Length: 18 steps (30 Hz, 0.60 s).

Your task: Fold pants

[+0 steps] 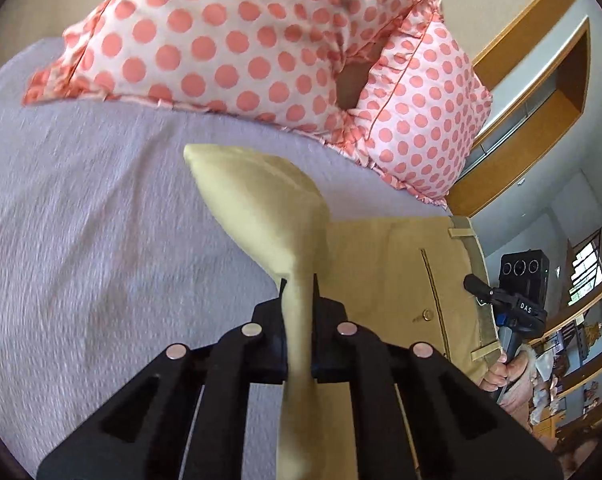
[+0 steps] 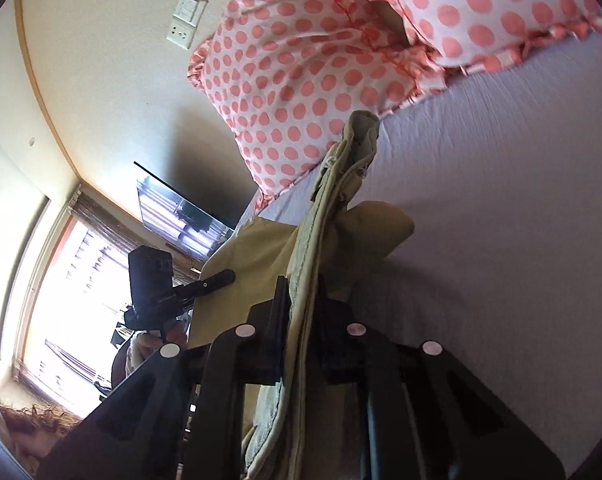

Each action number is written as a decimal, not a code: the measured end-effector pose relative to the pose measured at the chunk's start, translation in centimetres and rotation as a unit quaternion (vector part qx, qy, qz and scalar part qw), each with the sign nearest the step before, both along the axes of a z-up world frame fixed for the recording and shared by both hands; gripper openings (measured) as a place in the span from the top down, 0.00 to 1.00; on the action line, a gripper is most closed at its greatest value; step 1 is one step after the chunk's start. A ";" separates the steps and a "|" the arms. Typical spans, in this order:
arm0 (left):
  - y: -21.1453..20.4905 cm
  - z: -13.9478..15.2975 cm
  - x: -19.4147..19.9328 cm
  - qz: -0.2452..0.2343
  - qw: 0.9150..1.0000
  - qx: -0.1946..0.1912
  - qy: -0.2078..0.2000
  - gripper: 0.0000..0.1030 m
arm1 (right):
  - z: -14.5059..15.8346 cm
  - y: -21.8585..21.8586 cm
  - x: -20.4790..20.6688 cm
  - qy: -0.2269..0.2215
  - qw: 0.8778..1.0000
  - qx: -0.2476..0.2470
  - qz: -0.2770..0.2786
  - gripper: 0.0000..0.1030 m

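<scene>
Gripping pants [image 1: 385, 280], both grippers.

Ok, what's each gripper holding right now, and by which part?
Both hold the pants. The left gripper pinches a bunched fold of plain leg fabric; the right gripper is clamped on the waistband edge.

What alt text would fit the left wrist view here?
The left gripper is shut on a bunched fold of tan pants, lifting it over a lilac bedsheet. Two pink polka-dot pillows lie beyond, and the right gripper holds the pants' waistband at the right edge.
</scene>
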<state>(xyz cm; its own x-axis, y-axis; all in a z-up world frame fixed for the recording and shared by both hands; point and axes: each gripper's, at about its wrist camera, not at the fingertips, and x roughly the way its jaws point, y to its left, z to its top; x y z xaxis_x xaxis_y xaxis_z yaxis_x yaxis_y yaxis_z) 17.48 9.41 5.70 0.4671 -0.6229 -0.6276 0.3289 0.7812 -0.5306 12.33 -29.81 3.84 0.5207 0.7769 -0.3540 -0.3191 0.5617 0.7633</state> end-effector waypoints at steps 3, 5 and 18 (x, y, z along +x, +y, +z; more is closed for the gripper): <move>-2.0 1.5 3.2 0.021 0.998 0.033 -0.039 0.94 | 1.9 -0.8 2.7 -0.030 0.999 -0.020 -0.025 0.90; -3.1 1.1 6.0 0.044 0.997 0.053 -0.045 0.93 | 2.1 -1.7 4.8 -0.033 0.997 -0.032 -0.058 0.90; -4.1 1.4 2.2 0.060 0.991 0.086 -0.084 0.27 | 1.5 -1.5 4.1 -0.026 0.981 -0.123 -0.147 0.31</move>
